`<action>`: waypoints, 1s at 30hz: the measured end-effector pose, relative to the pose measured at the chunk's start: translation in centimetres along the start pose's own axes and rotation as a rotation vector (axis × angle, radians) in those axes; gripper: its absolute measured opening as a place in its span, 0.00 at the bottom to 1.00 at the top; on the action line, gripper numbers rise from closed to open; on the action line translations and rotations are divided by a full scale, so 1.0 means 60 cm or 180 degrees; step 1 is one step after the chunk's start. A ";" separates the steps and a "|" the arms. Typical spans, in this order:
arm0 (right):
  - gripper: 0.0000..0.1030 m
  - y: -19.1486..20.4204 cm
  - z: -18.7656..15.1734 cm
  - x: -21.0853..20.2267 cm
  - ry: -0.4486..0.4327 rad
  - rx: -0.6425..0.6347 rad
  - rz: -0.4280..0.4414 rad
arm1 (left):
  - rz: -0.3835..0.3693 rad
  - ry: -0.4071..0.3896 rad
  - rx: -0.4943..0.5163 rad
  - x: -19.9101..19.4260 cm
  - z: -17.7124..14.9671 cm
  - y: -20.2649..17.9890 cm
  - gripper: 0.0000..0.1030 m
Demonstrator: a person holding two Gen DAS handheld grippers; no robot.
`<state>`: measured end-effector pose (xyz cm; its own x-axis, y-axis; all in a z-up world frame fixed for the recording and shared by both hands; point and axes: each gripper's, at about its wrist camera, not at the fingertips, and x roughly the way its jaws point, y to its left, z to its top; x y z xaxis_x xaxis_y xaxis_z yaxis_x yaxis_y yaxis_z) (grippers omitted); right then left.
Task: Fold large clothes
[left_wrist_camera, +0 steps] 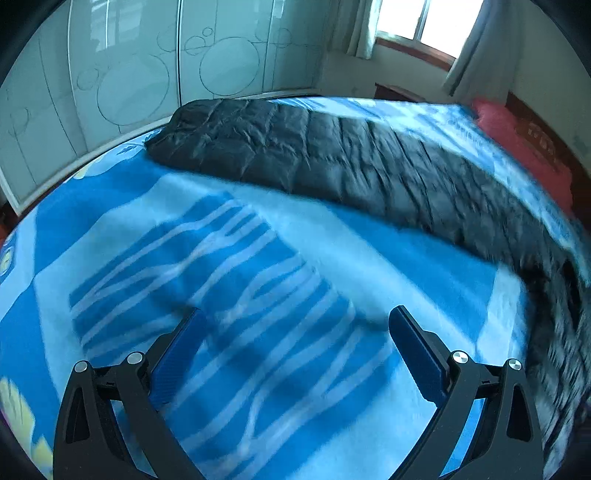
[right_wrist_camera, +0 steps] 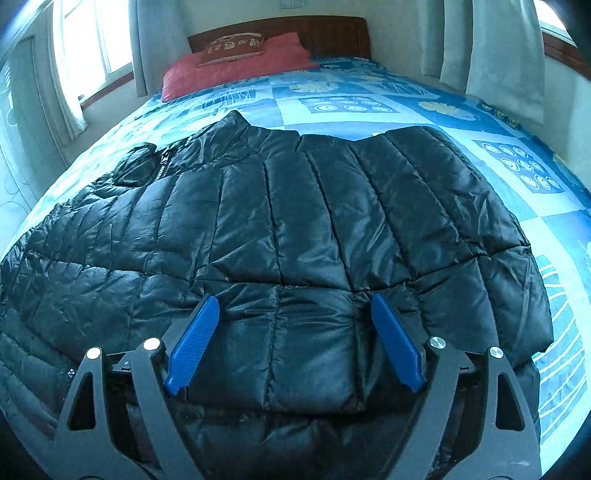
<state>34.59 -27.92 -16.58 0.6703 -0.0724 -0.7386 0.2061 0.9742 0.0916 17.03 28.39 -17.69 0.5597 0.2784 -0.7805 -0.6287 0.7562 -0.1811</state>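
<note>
A black quilted puffer jacket [right_wrist_camera: 295,206] lies spread flat on a bed with a blue patterned blanket [right_wrist_camera: 369,103]. Its collar and zip point toward the far left in the right wrist view. My right gripper [right_wrist_camera: 294,299] hovers right over the jacket's near folded edge. Its blue pads [right_wrist_camera: 192,343] stand wide apart and the puffy fabric lies between them without being pinched. In the left wrist view the same jacket [left_wrist_camera: 332,158] stretches across the far side and curves down the right edge. My left gripper [left_wrist_camera: 297,314] is open over bare blanket [left_wrist_camera: 258,280], apart from the jacket.
A red pillow [right_wrist_camera: 236,66] and a small cushion lie against the wooden headboard [right_wrist_camera: 325,33]. Pale wardrobe sliding doors [left_wrist_camera: 147,74] stand beyond the bed's far edge in the left wrist view. Curtained windows [left_wrist_camera: 424,22] flank the bed.
</note>
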 end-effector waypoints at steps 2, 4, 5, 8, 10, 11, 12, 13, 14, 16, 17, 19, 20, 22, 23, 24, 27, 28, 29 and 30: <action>0.82 0.000 0.000 -0.001 -0.0001 -0.0008 -0.0007 | -0.0113 -0.0086 -0.0217 0.013 0.032 0.028 0.96; 0.82 0.000 0.000 -0.001 -0.0006 -0.0011 -0.0009 | -0.0234 -0.0161 -0.0455 0.026 0.063 0.057 0.95; 0.82 0.001 0.000 -0.001 -0.0008 -0.0014 -0.0011 | -0.0300 -0.0200 -0.0549 0.031 0.075 0.069 0.95; 0.82 0.001 0.000 -0.002 -0.0013 -0.0019 -0.0021 | -0.0551 -0.0323 -0.0827 0.056 0.120 0.110 0.95; 0.82 0.000 0.000 -0.003 -0.0014 -0.0021 -0.0022 | -0.0709 -0.0364 -0.0905 0.069 0.138 0.123 0.95; 0.82 0.000 0.000 -0.003 -0.0013 -0.0019 -0.0019 | -0.0795 -0.0384 -0.0971 0.076 0.148 0.132 0.95; 0.82 0.000 0.000 -0.003 -0.0014 -0.0022 -0.0022 | -0.0830 -0.0408 -0.1002 0.078 0.153 0.137 0.95; 0.82 0.000 0.000 -0.003 -0.0014 -0.0024 -0.0024 | -0.0856 -0.0431 -0.1046 0.080 0.159 0.141 0.95; 0.82 0.000 0.000 -0.003 -0.0013 -0.0020 -0.0017 | -0.0866 -0.0440 -0.1079 0.081 0.161 0.143 0.95; 0.82 0.000 0.000 -0.003 -0.0013 -0.0020 -0.0015 | -0.0896 -0.0464 -0.1183 0.075 0.164 0.146 0.95; 0.82 0.000 0.000 -0.003 -0.0014 -0.0019 -0.0015 | -0.0938 -0.0488 -0.1257 0.071 0.163 0.149 0.94; 0.82 0.000 0.000 -0.003 -0.0015 -0.0021 -0.0017 | -0.1005 -0.0520 -0.1475 0.066 0.160 0.163 0.87; 0.82 0.000 0.000 -0.003 -0.0015 -0.0021 -0.0017 | -0.1018 -0.0527 -0.1575 0.064 0.157 0.171 0.81; 0.82 -0.001 0.000 -0.004 -0.0017 -0.0019 -0.0015 | -0.1081 -0.0551 -0.1671 0.060 0.155 0.179 0.81; 0.82 0.000 0.000 -0.003 -0.0016 -0.0020 -0.0016 | -0.1074 -0.0550 -0.1690 0.058 0.157 0.179 0.81; 0.82 0.000 0.000 -0.003 -0.0016 -0.0020 -0.0016 | -0.1058 -0.0555 -0.1704 0.057 0.159 0.181 0.81; 0.82 0.000 0.000 -0.003 -0.0019 -0.0019 -0.0015 | -0.0980 -0.0587 -0.1768 0.050 0.165 0.180 0.78; 0.82 0.000 0.000 -0.003 -0.0019 -0.0020 -0.0017 | -0.0926 -0.0606 -0.1754 0.048 0.166 0.178 0.70; 0.82 0.000 0.000 -0.004 -0.0020 -0.0020 -0.0017 | -0.0906 -0.0616 -0.1752 0.052 0.162 0.183 0.59; 0.82 0.000 0.000 -0.004 -0.0021 -0.0019 -0.0016 | -0.0876 -0.0622 -0.1756 0.051 0.155 0.187 0.53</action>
<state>34.43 -27.93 -16.42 0.6740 -0.0786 -0.7346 0.2052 0.9751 0.0840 16.73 43.26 -16.54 0.7952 0.2599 -0.5478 -0.6042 0.4143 -0.6806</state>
